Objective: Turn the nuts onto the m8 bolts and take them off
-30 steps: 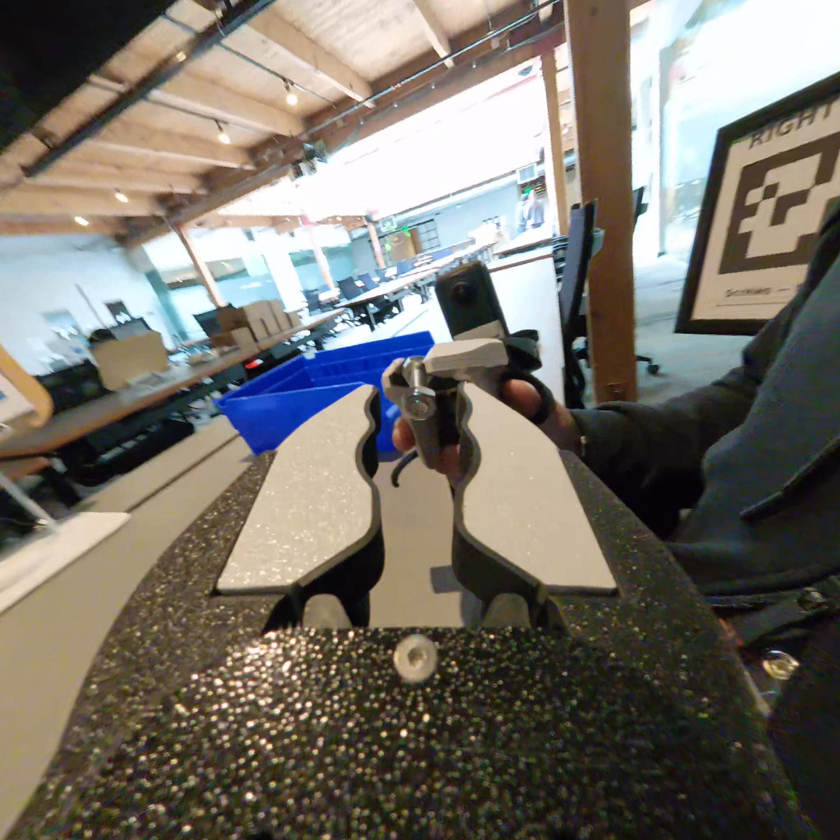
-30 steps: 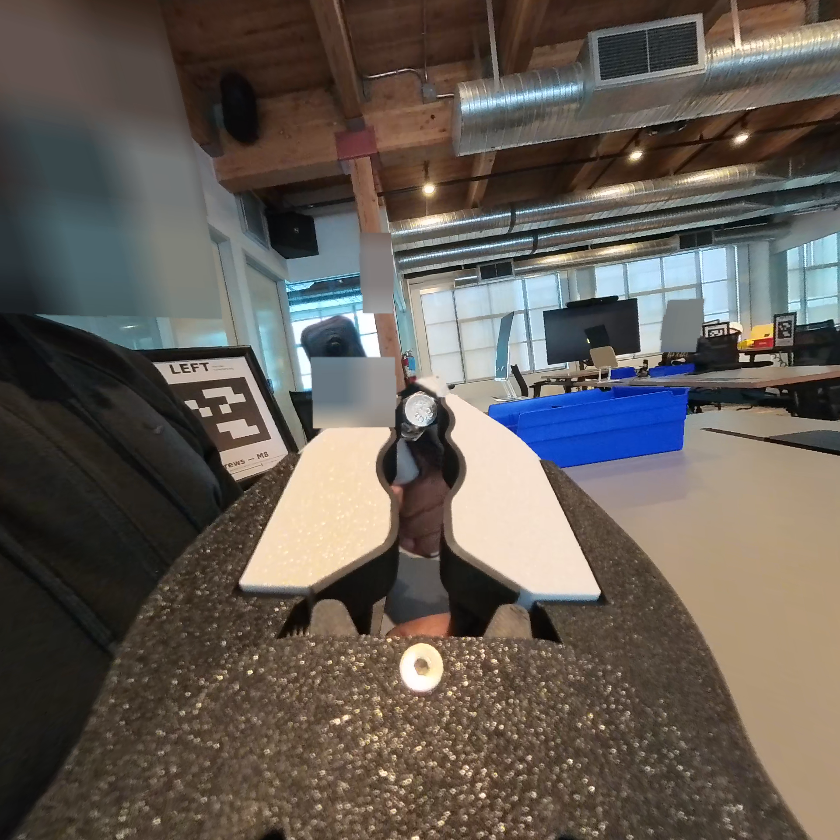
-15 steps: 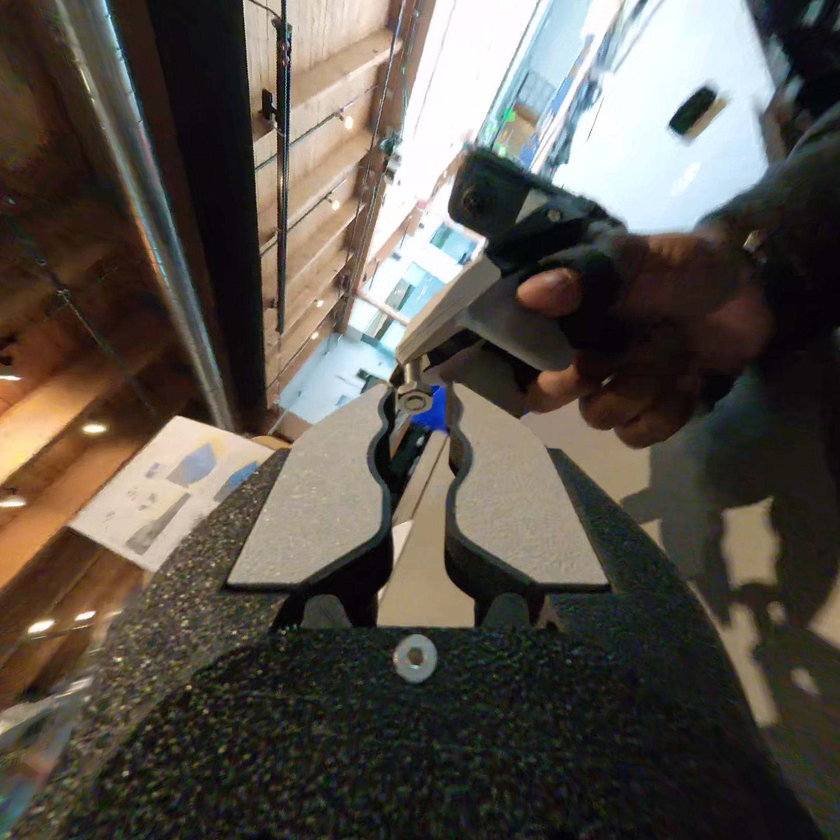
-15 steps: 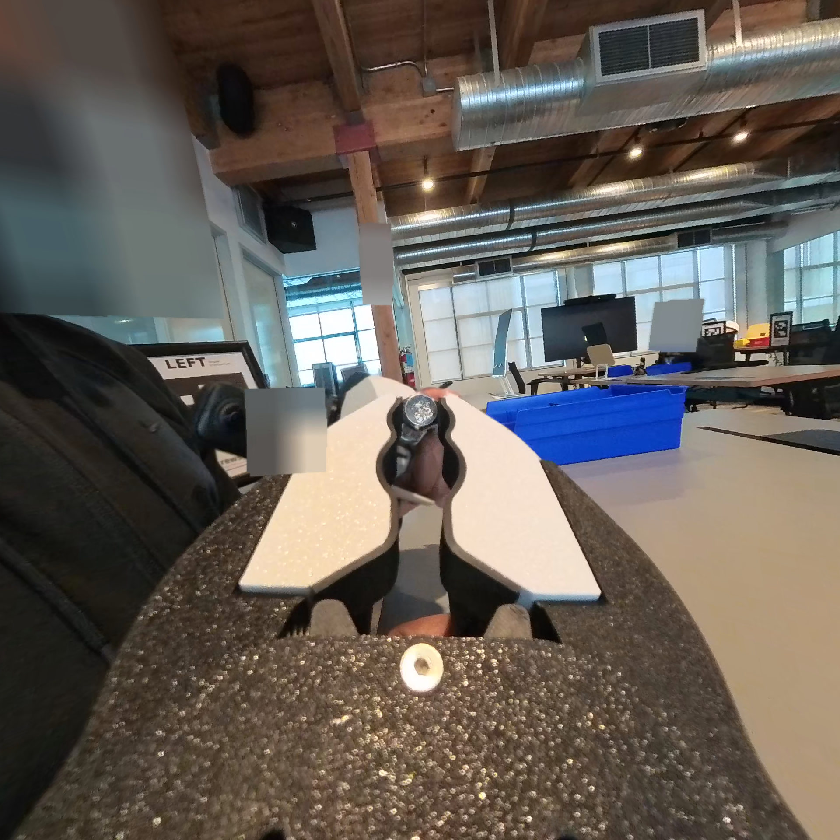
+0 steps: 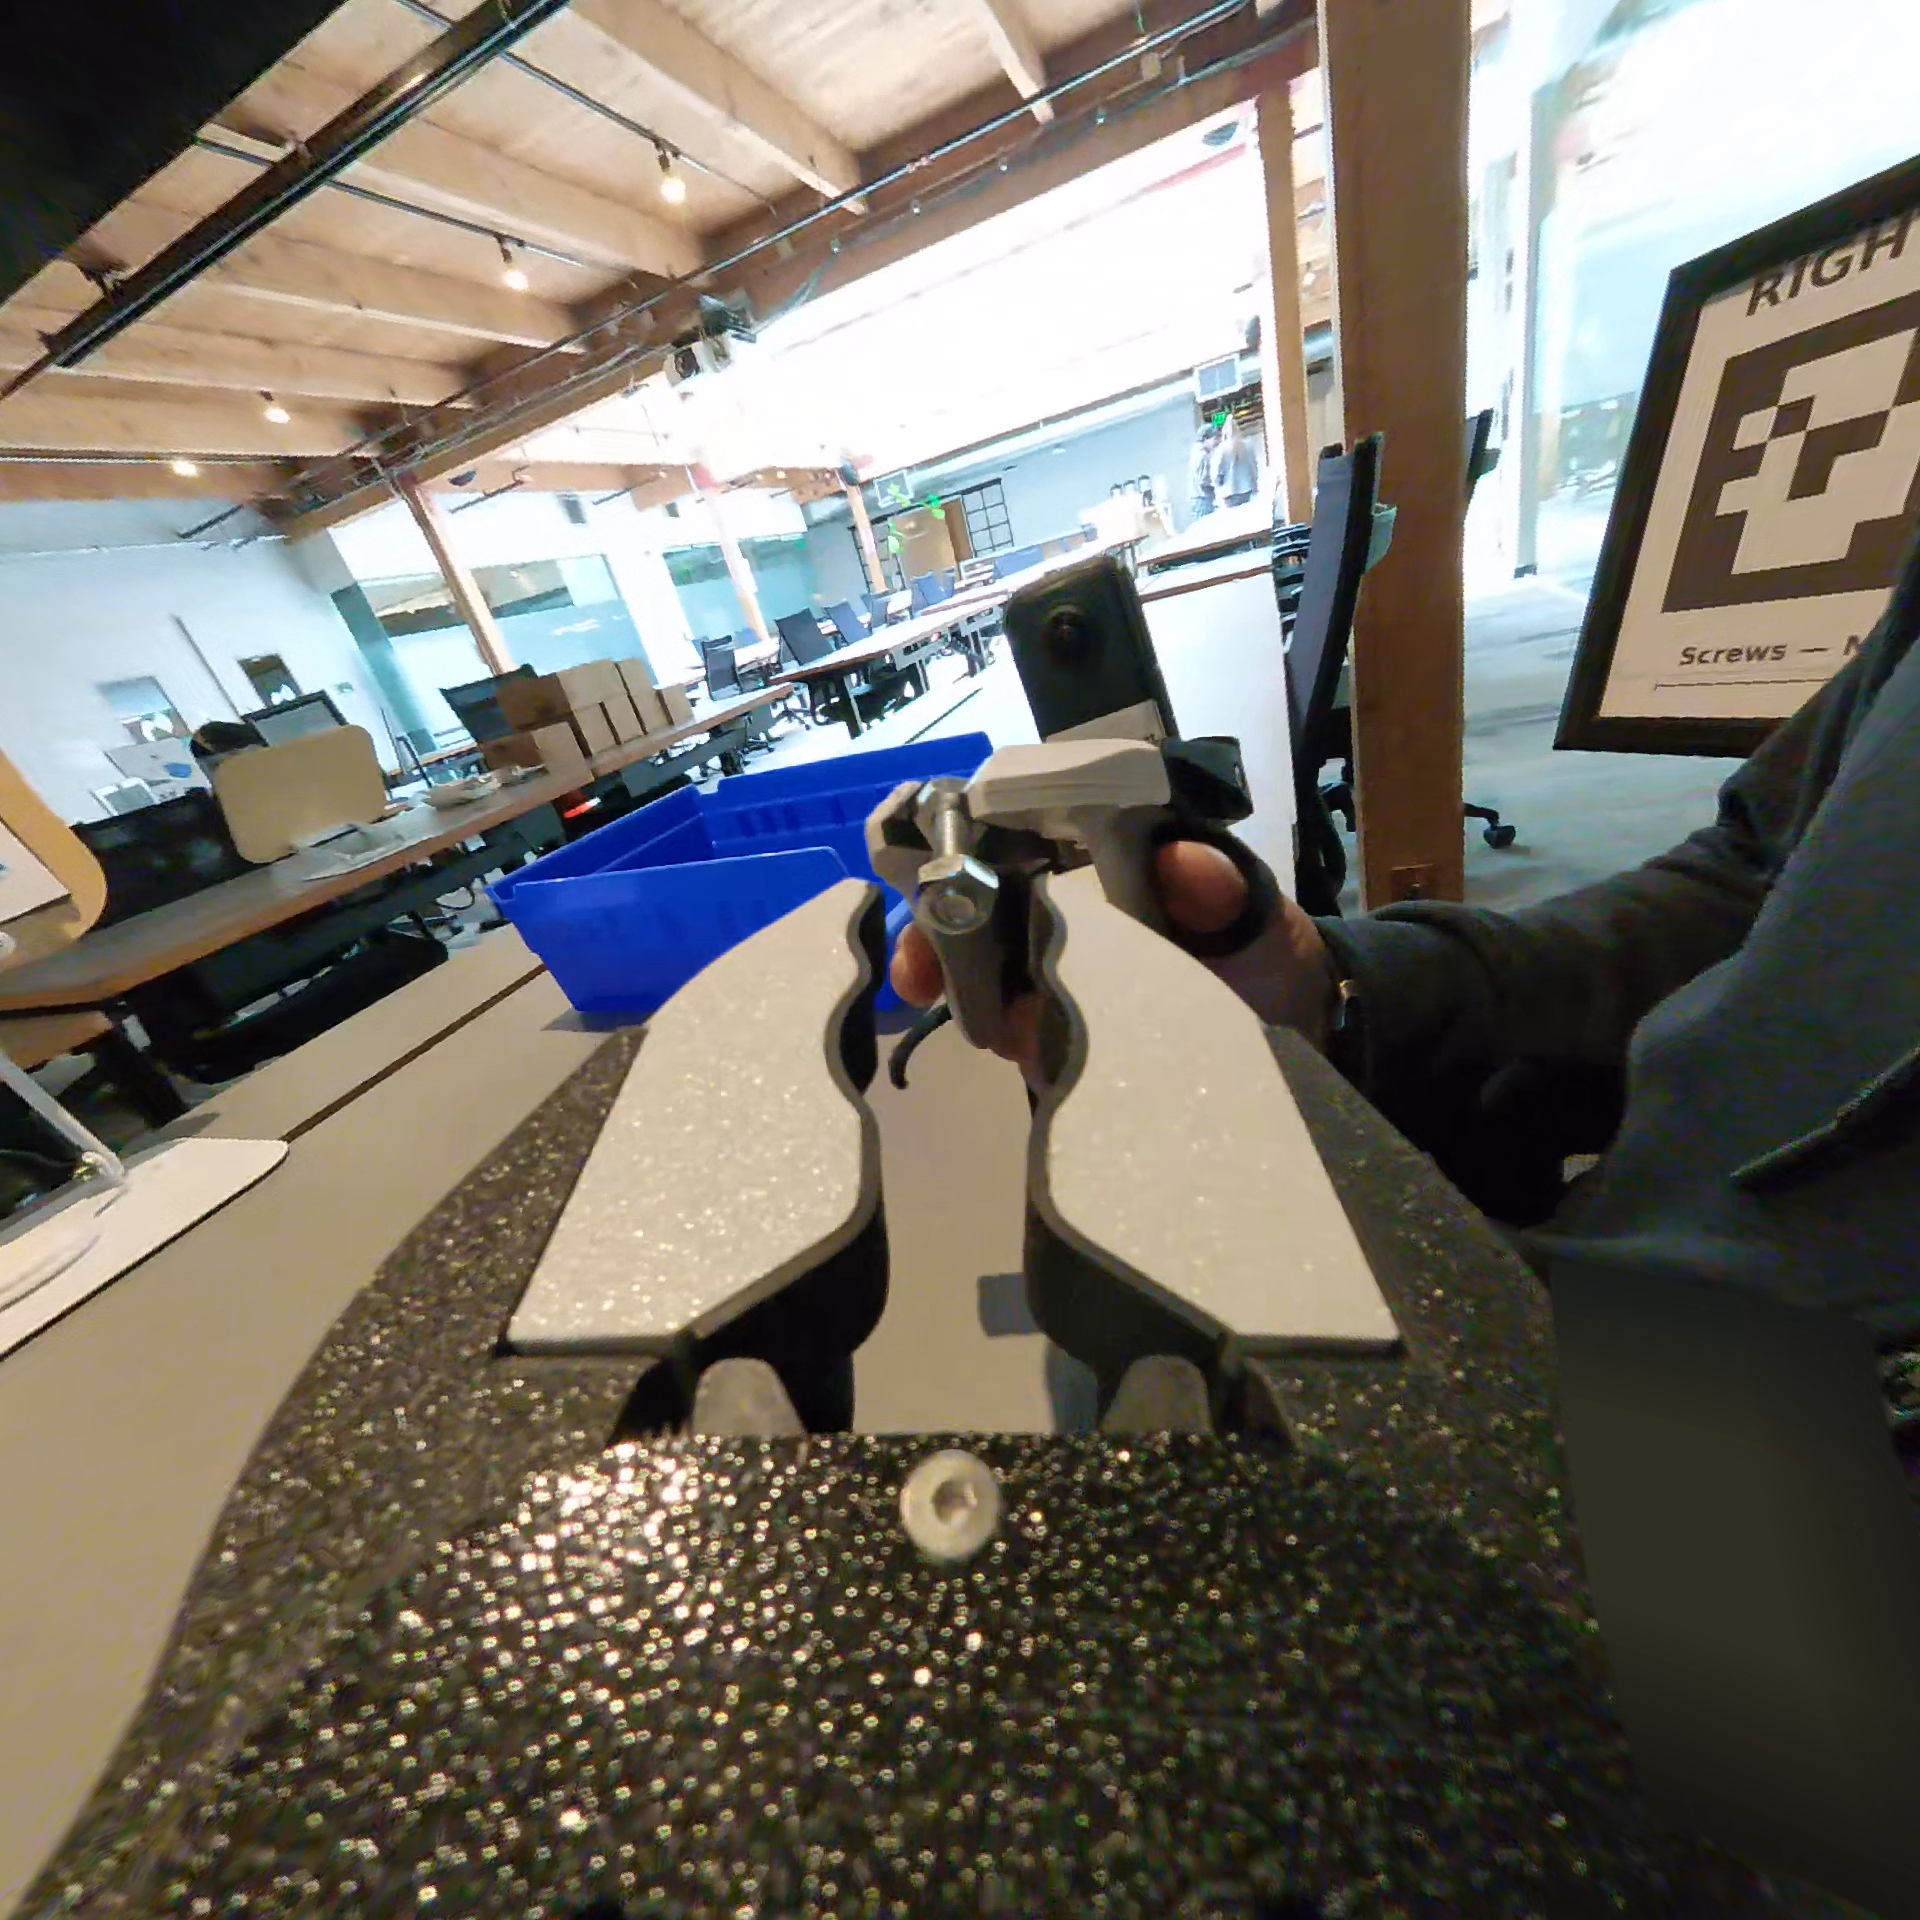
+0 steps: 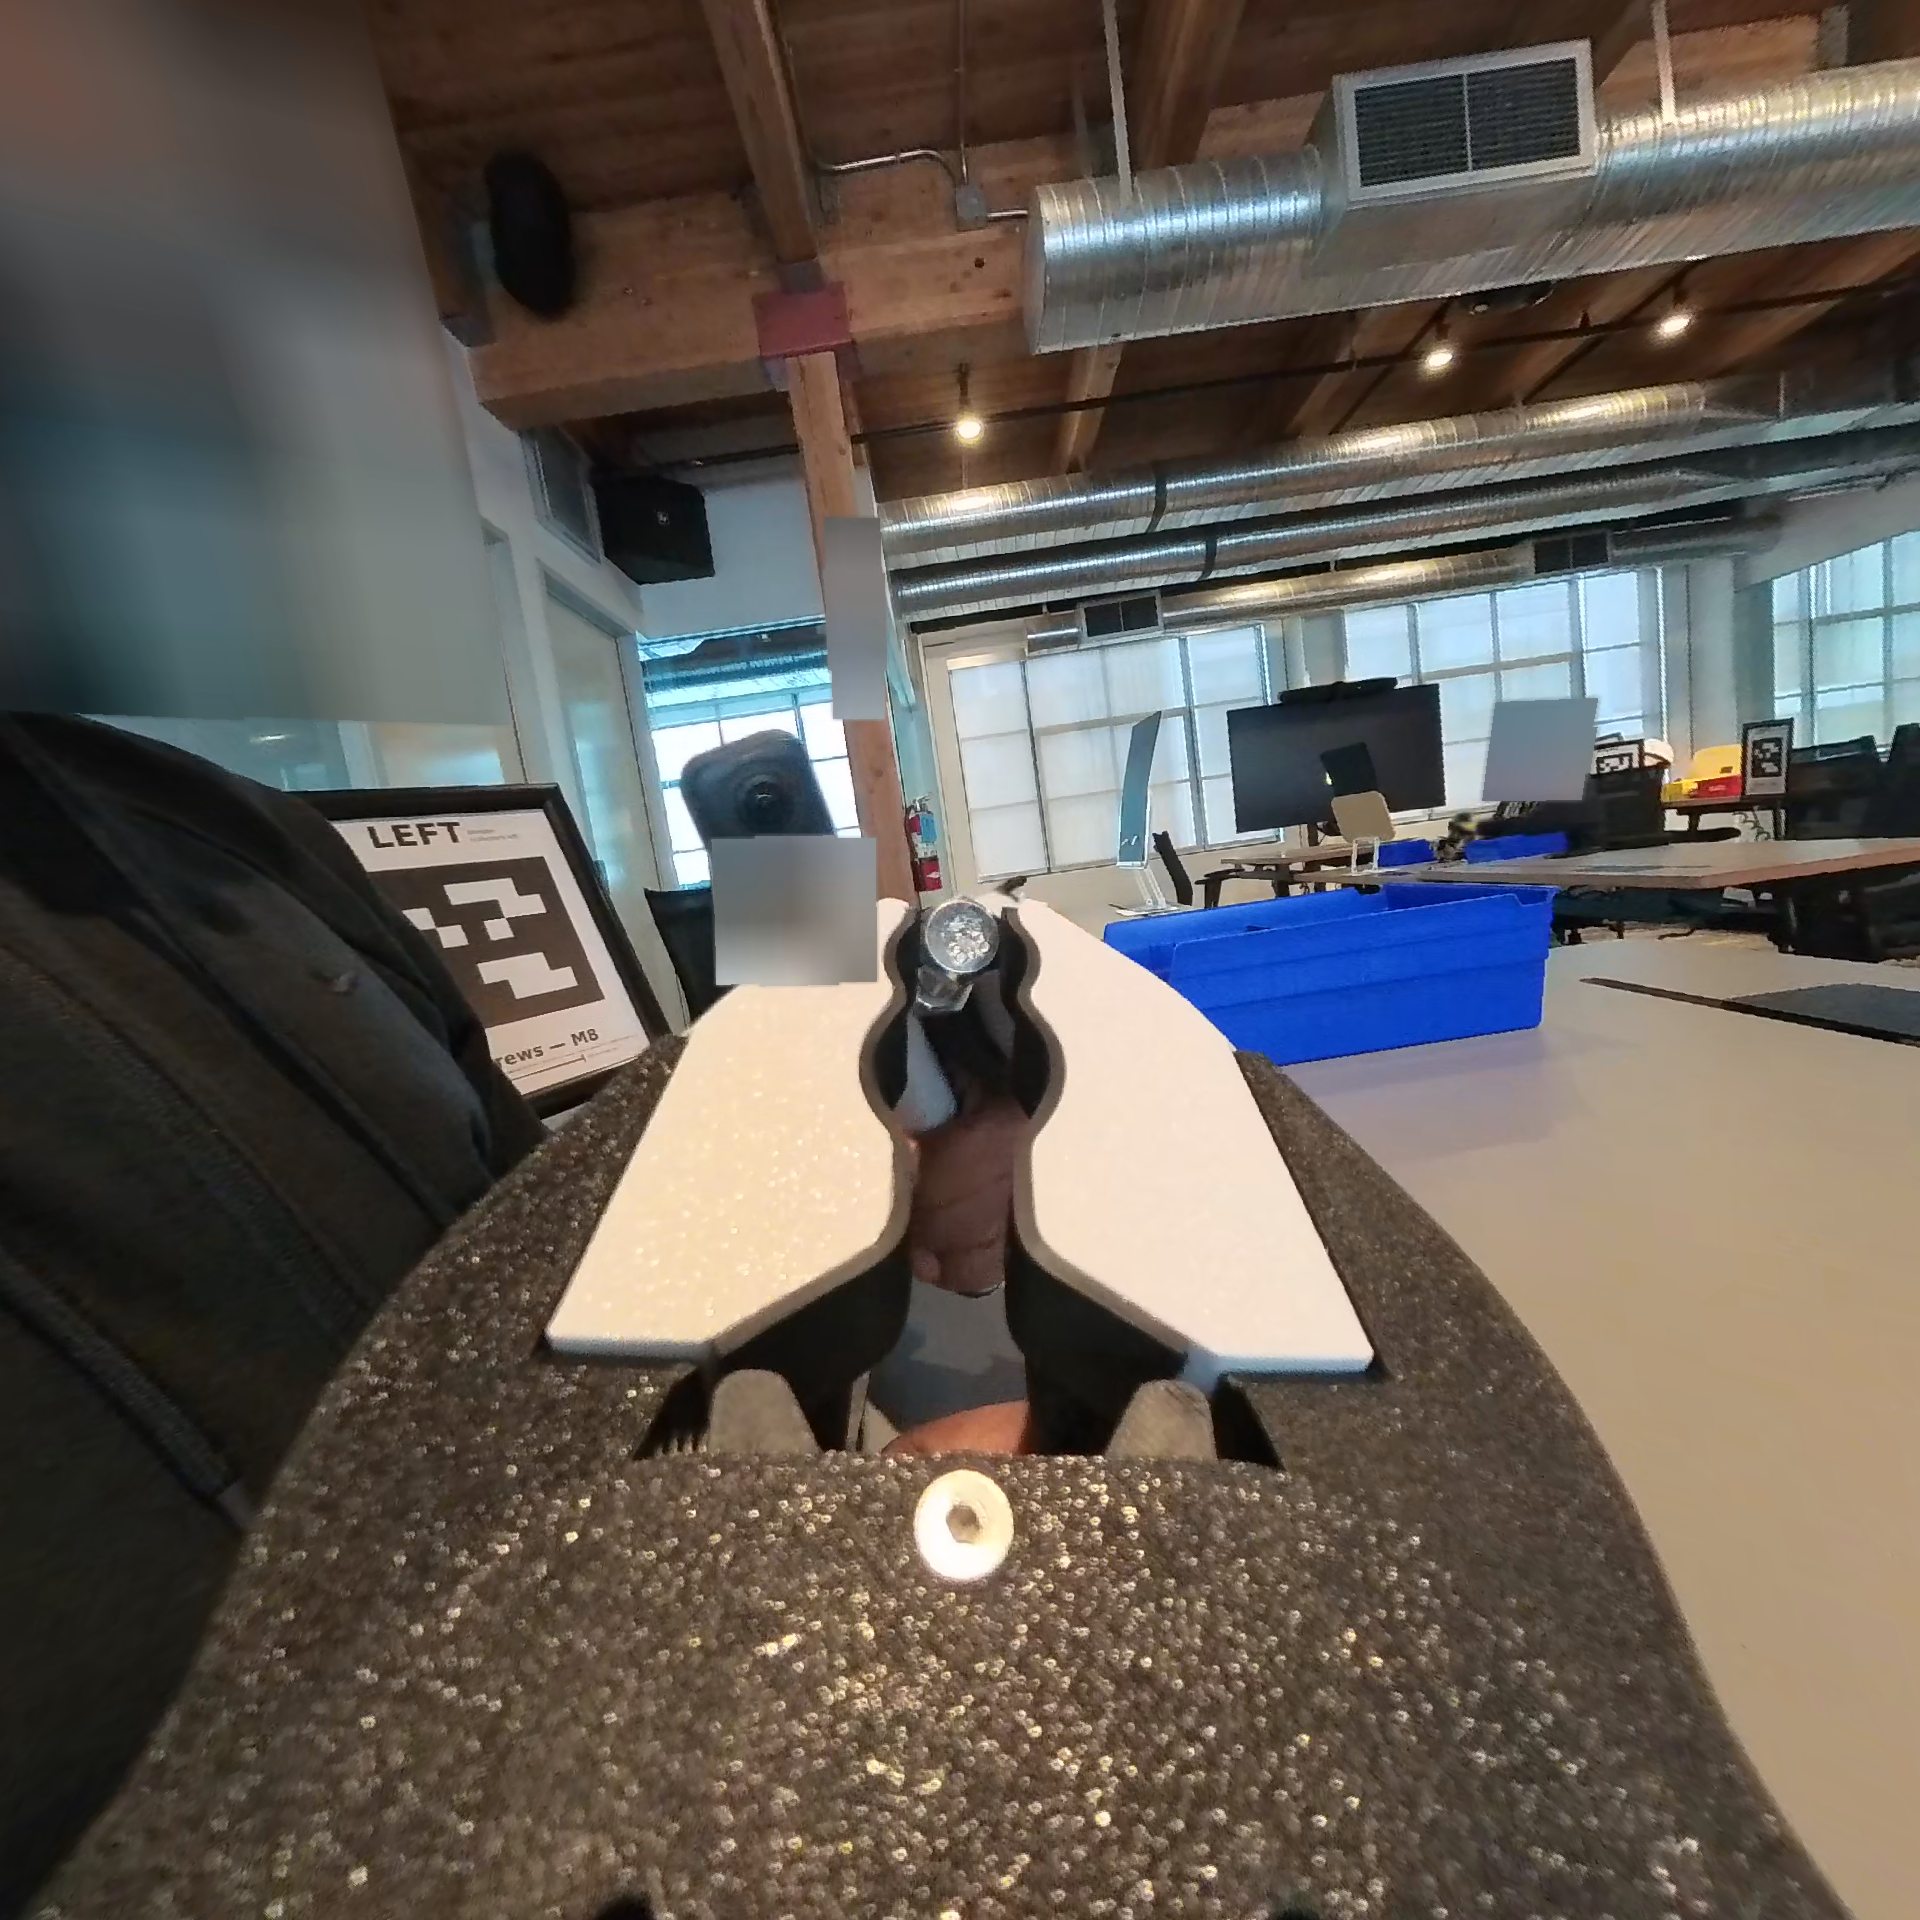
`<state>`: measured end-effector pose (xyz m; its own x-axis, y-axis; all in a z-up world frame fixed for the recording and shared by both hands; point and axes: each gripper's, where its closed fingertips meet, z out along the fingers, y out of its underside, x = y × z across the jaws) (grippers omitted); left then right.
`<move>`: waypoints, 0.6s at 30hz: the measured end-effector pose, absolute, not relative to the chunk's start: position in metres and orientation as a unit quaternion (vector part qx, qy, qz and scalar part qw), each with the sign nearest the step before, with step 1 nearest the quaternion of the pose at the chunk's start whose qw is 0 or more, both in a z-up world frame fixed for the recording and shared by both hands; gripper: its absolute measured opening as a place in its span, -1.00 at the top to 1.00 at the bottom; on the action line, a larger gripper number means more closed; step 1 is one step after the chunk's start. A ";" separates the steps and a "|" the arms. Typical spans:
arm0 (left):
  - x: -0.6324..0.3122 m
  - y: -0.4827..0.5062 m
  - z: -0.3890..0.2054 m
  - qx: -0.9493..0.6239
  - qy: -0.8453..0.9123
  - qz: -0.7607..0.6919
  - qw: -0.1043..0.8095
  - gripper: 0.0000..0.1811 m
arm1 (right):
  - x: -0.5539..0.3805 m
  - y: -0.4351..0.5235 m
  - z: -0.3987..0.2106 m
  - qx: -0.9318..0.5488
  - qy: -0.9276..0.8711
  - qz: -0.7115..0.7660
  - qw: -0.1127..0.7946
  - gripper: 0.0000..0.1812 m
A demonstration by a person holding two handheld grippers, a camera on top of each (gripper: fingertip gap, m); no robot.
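Your left gripper [image 5: 956,997] has rolled back level — fingers apart, empty, nut [image 5: 961,894] just ahead. Right gripper [image 6: 951,977] stays clamped on the bolt [image 6: 956,940] — close squarely on the nut's flats before turning.

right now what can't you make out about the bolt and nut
- Left wrist view: whether the left gripper grips the nut or only frames it; depth unclear.
- Left wrist view: where the right gripper clamps the bolt; its fingers cover it.
- Right wrist view: the nut itself; the bolt head hides it.
- Both views: thread engagement; too small.
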<state>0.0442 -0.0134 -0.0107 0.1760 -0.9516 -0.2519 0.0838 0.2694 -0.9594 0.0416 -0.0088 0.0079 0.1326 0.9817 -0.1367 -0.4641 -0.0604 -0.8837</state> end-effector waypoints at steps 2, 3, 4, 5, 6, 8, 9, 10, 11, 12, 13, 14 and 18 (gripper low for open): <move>0.044 -0.013 -0.010 -0.434 0.494 -0.395 0.641 0.84 | 0.041 -0.009 0.008 -0.431 -0.301 0.587 0.616 0.84; 0.044 -0.013 -0.010 -0.427 0.499 -0.376 0.654 0.85 | 0.041 -0.010 0.008 -0.430 -0.301 0.587 0.616 0.84; 0.044 -0.012 -0.010 -0.416 0.509 -0.344 0.671 0.85 | 0.041 -0.010 0.008 -0.430 -0.301 0.587 0.616 0.84; 0.044 -0.012 -0.010 -0.397 0.523 -0.296 0.694 0.85 | 0.041 -0.010 0.008 -0.431 -0.301 0.586 0.616 0.84; 0.043 -0.011 -0.011 -0.368 0.539 -0.227 0.723 0.85 | 0.041 -0.009 0.008 -0.432 -0.302 0.586 0.616 0.84; 0.042 -0.009 -0.011 -0.290 0.569 -0.063 0.767 0.85 | 0.040 -0.010 0.007 -0.433 -0.304 0.585 0.615 0.84; 0.041 -0.009 -0.011 -0.260 0.574 0.000 0.776 0.85 | 0.040 -0.010 0.007 -0.434 -0.305 0.583 0.615 0.84; 0.040 -0.008 -0.010 -0.245 0.574 0.031 0.781 0.85 | 0.039 -0.009 0.006 -0.435 -0.306 0.582 0.615 0.84; 0.039 -0.009 -0.009 -0.244 0.569 0.026 0.785 0.84 | 0.039 -0.010 0.007 -0.434 -0.306 0.583 0.615 0.84; 0.039 -0.011 -0.008 -0.253 0.562 -0.007 0.788 0.81 | 0.040 -0.009 0.007 -0.432 -0.304 0.584 0.616 0.84; 0.038 -0.013 -0.006 -0.269 0.553 -0.054 0.787 0.76 | 0.041 -0.009 0.008 -0.431 -0.301 0.586 0.617 0.84; 0.037 -0.013 -0.004 -0.288 0.543 -0.102 0.782 0.71 | 0.042 -0.008 0.008 -0.430 -0.298 0.588 0.617 0.84; 0.034 -0.014 0.005 -0.365 0.488 -0.298 0.734 0.66 | 0.041 -0.007 0.009 -0.429 -0.297 0.590 0.616 0.84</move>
<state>0.0336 -0.0137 0.0046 0.3458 -0.7950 -0.4985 0.0819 0.5548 -0.8280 0.0412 -0.0075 0.0091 0.1266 0.9820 -0.1399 -0.4716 -0.0644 -0.8795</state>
